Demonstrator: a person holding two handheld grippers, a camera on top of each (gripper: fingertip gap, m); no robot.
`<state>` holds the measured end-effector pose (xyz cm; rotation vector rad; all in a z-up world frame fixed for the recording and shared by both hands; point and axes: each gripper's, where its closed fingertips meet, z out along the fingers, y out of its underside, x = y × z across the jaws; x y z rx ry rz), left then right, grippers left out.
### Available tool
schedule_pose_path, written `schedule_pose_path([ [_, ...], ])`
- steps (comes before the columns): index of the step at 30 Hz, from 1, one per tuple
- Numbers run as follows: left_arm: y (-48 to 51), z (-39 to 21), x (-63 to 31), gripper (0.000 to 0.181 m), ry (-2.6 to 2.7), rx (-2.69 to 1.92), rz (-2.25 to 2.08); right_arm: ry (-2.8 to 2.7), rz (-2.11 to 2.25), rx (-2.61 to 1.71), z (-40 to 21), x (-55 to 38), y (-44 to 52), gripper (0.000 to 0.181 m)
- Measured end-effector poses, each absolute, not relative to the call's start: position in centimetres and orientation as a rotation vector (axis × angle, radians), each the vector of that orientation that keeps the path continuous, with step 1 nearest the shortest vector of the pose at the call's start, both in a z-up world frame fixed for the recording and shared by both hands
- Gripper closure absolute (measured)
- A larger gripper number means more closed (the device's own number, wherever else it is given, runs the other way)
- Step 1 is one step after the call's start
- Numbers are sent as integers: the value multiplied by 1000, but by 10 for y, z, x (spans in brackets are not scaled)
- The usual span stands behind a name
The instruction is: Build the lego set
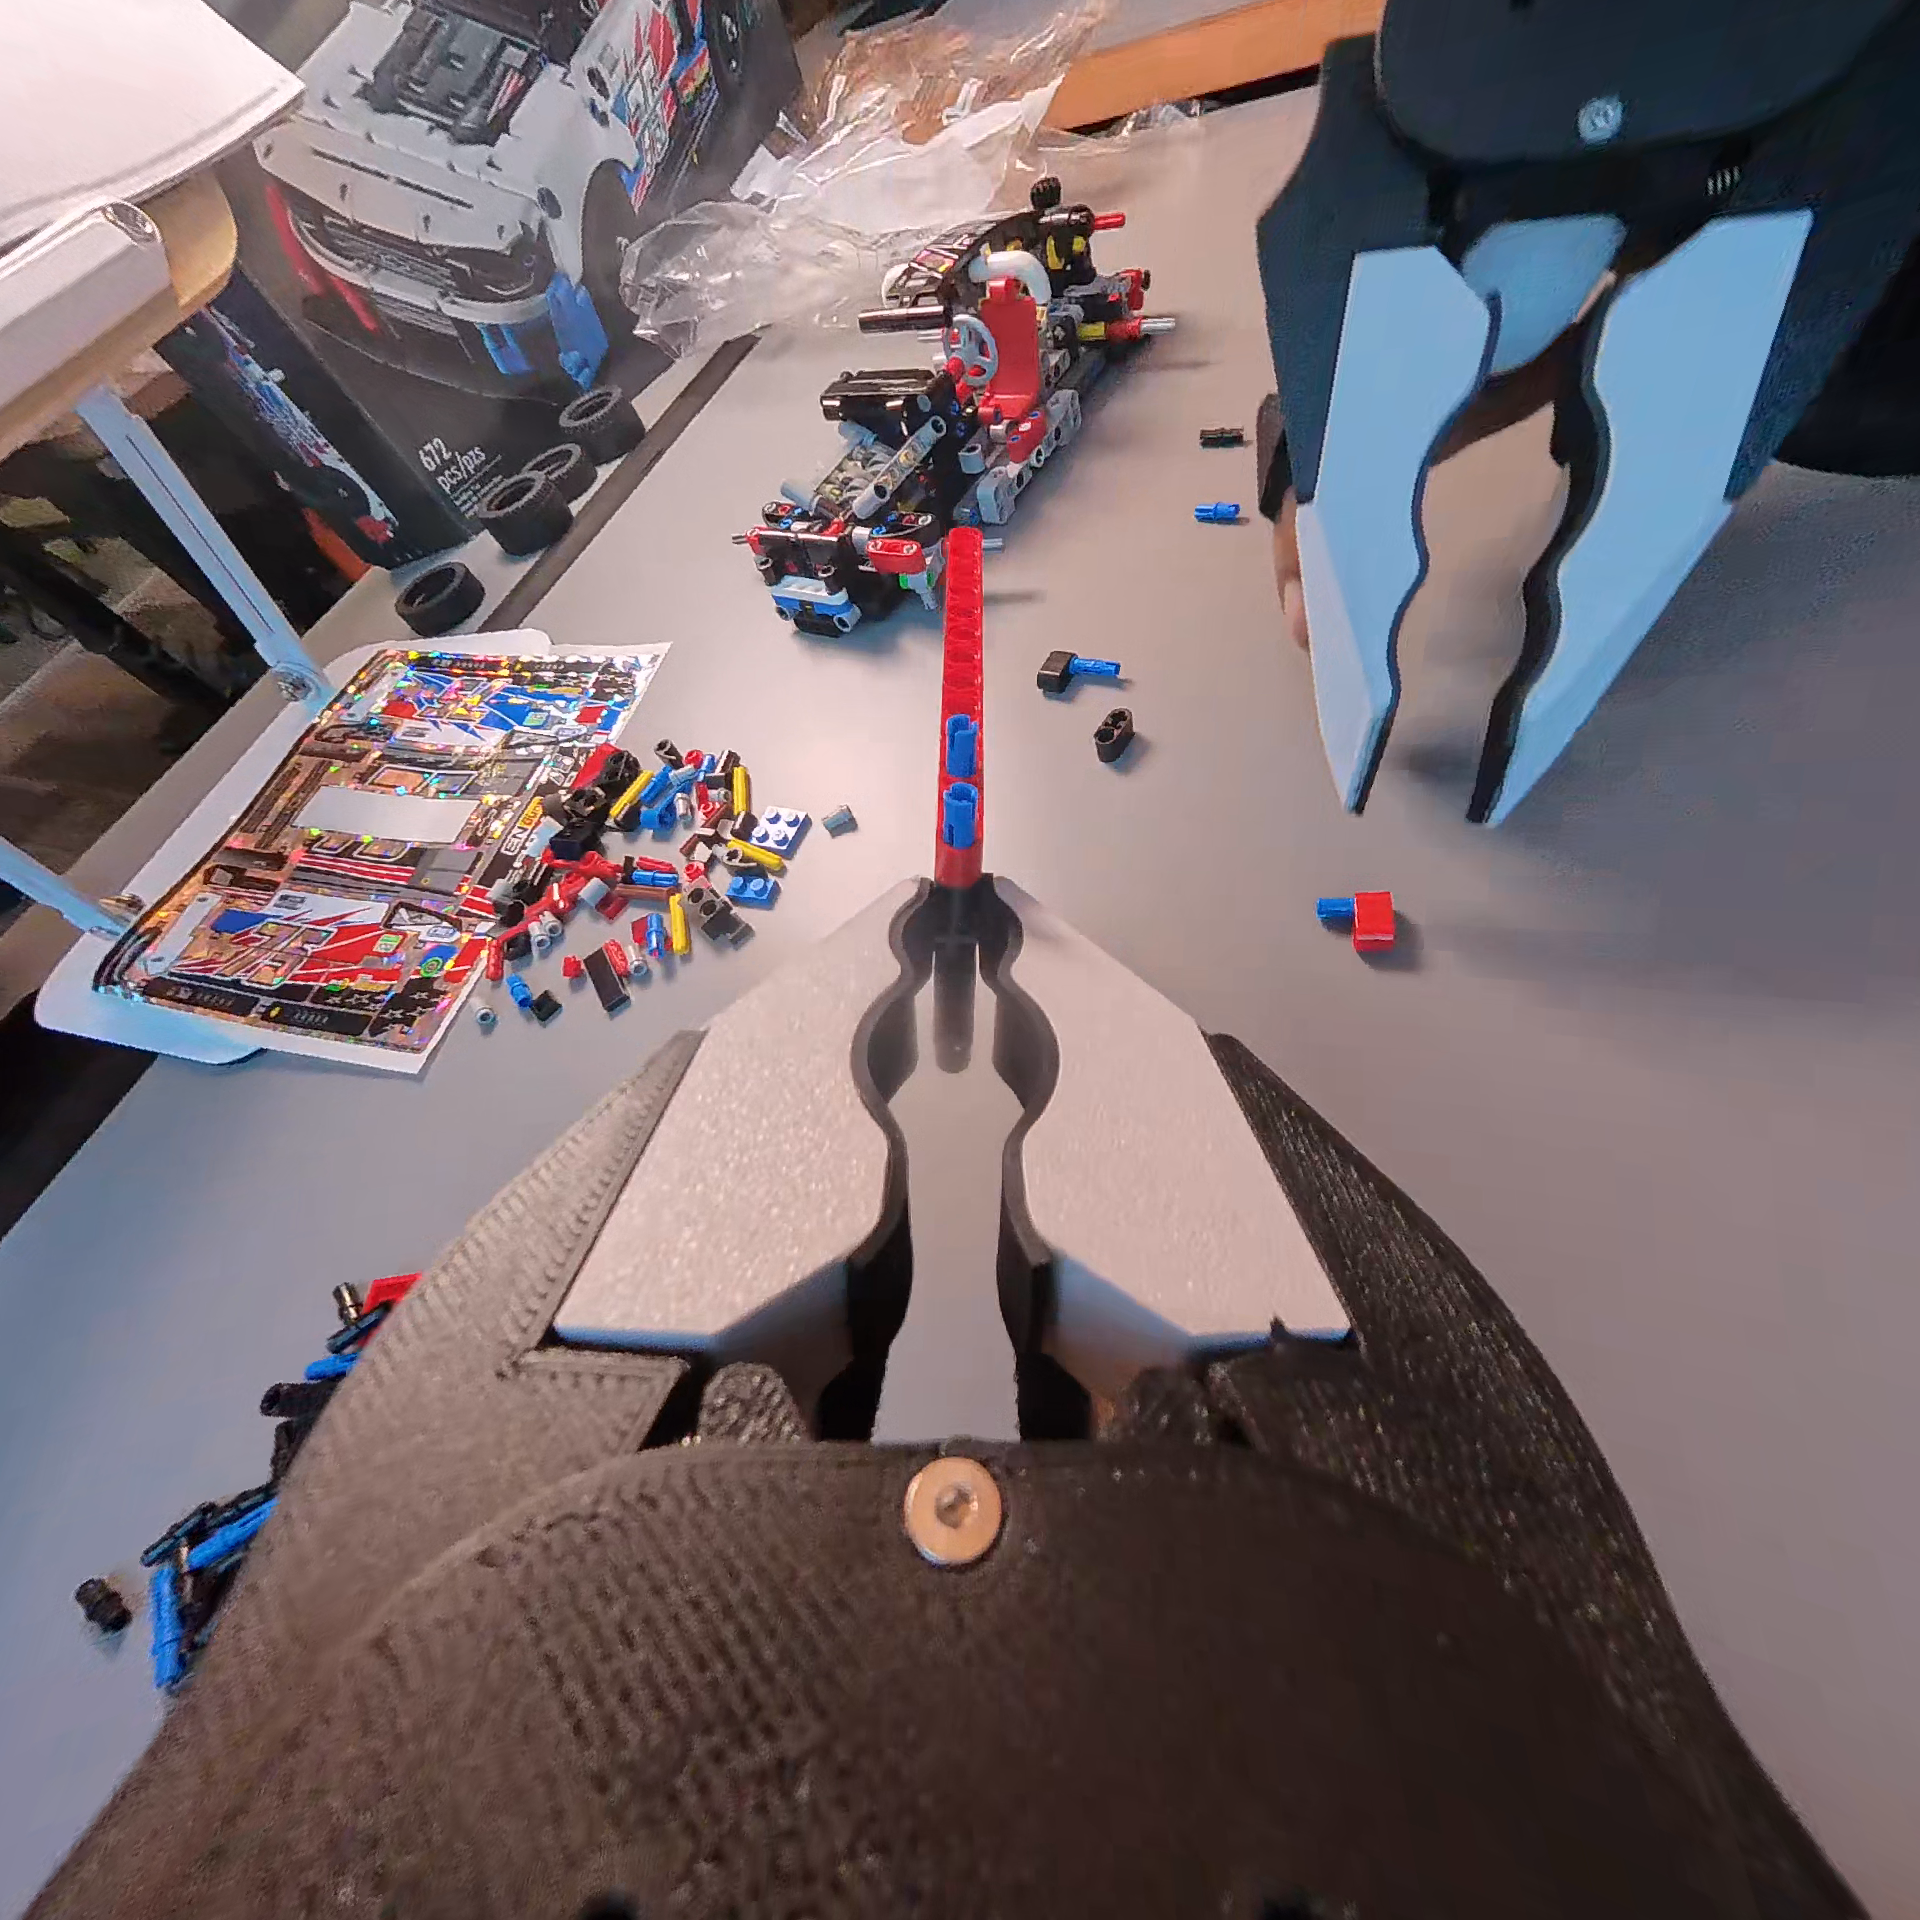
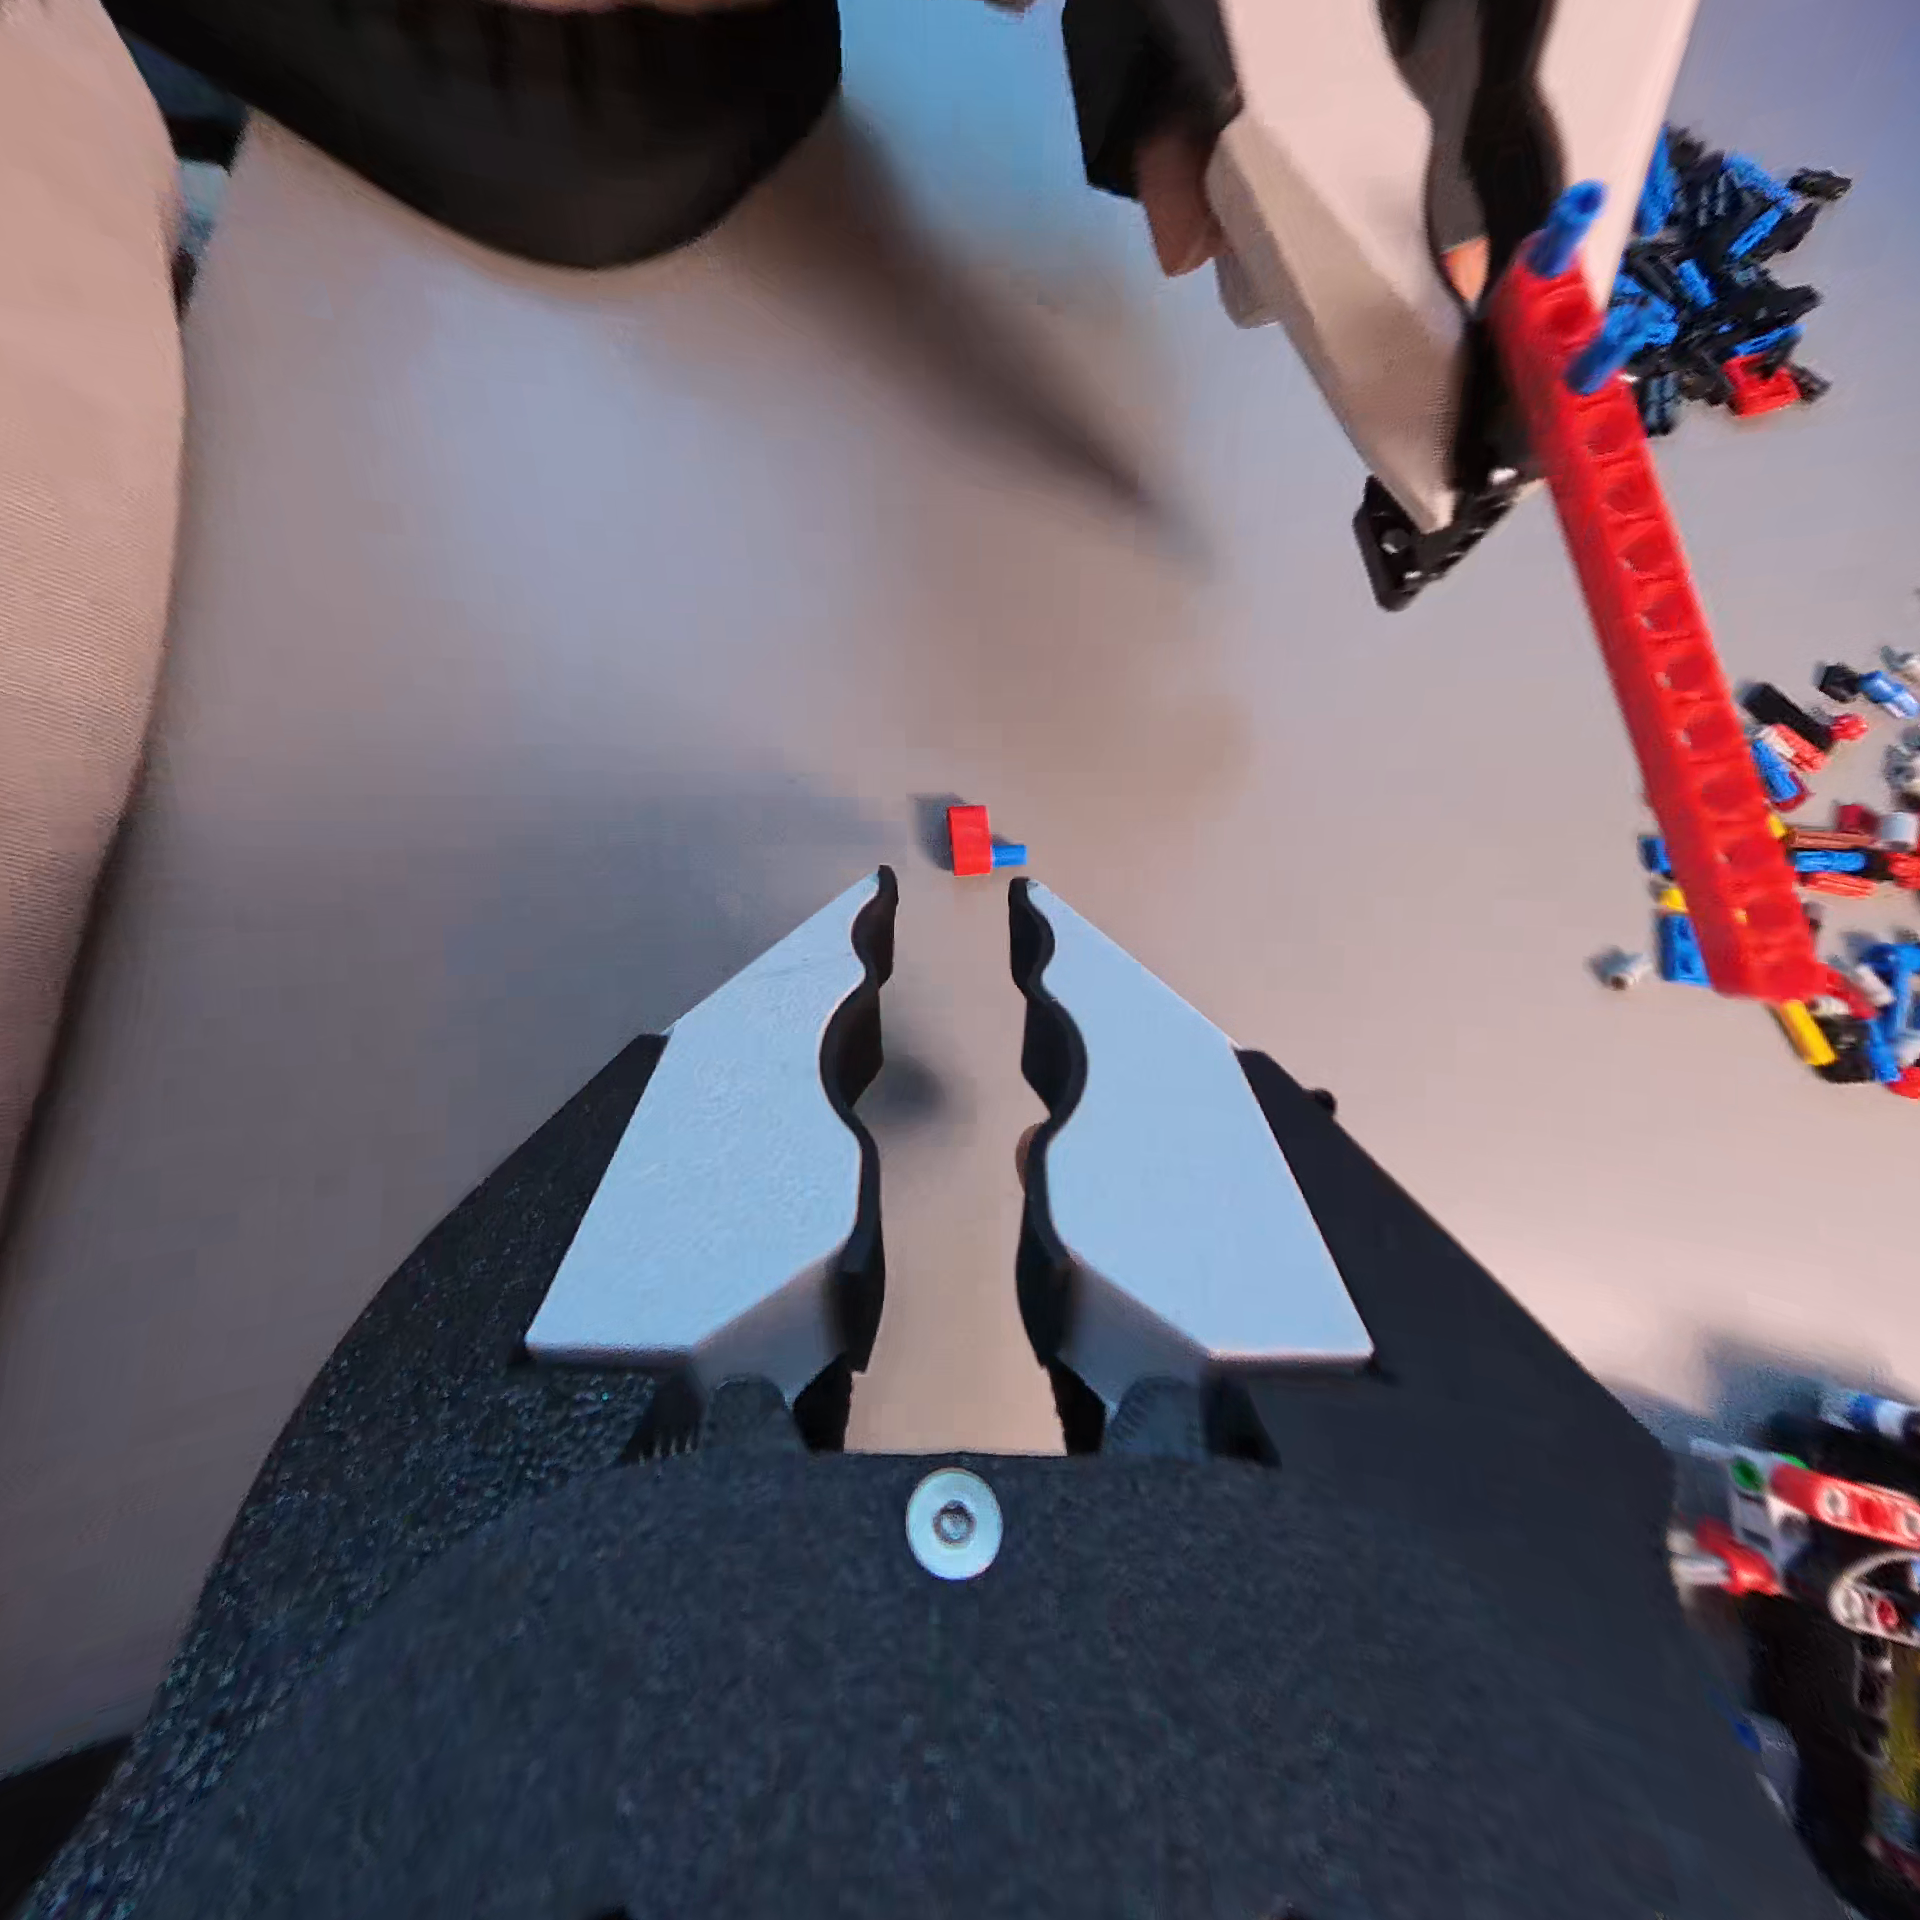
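Your left claw (image 1: 954, 894) is clamped on the near end of a long red beam (image 1: 961, 665), which juts straight out ahead of the tips over the grey table (image 1: 1351, 1143). 2 blue pins (image 1: 961, 774) sit in the beam's holes close to the tips, and a black piece (image 1: 951, 987) at its near end runs back between the fingers. The beam's far end reaches toward the half-built car (image 1: 956, 416), which lies dead ahead of your left claw.

Left of the beam lies a heap of small loose parts (image 1: 665, 862), touching a shiny sticker sheet (image 1: 343, 831). Farther left and beyond stand the set box (image 1: 468, 239) and a few loose black tyres (image 1: 520, 499). Crumpled clear bags (image 1: 862, 156) lie behind the car. Right of the beam are a black-and-blue piece (image 1: 1075, 668), a small black link (image 1: 1114, 734) and a blue pin (image 1: 1216, 510).

Your right claw (image 2: 948, 888) is parted and holds nothing. Just ahead of its tips, resting on the table, is a small red block with a blue pin (image 2: 979, 840); nothing lies between it and the tips. In the left wrist view that same piece (image 1: 1366, 916) lies right of the left claw, below the right claw (image 1: 1418, 810) hanging above the table. From the right wrist view, the left claw and beam (image 2: 1662, 665) are up and to the right, well clear of the red block.
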<state>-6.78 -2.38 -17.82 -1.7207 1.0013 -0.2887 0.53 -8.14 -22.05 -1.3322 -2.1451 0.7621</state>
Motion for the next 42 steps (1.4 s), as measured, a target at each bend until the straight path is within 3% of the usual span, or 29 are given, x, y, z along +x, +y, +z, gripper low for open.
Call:
schedule_pose_path([
  [7,-27,-189,-65,176,1008,-1761,-316,-2250,587,-1193,-238,-9,-84,160],
  [13,-32,-192,-59,176,1040,-1765,-351,-2277,637,-1247,-240,-12,-82,174],
  [19,-39,-194,-50,176,1067,-1761,-410,-2099,1210,-1507,-204,-6,-87,175],
  [24,-39,-197,-48,176,1079,-1768,-397,-2209,1308,-1599,-211,21,-99,175],
  [29,-42,-197,-45,176,1078,-1772,-434,-2078,1712,-1833,-201,28,-110,175],
  [35,-48,-193,-37,176,1092,-1739,-468,-1726,2019,-1713,-152,13,-99,175],
  [42,-63,-196,-17,176,1180,-1699,-539,-1866,1737,-1632,-130,6,-90,175],
])
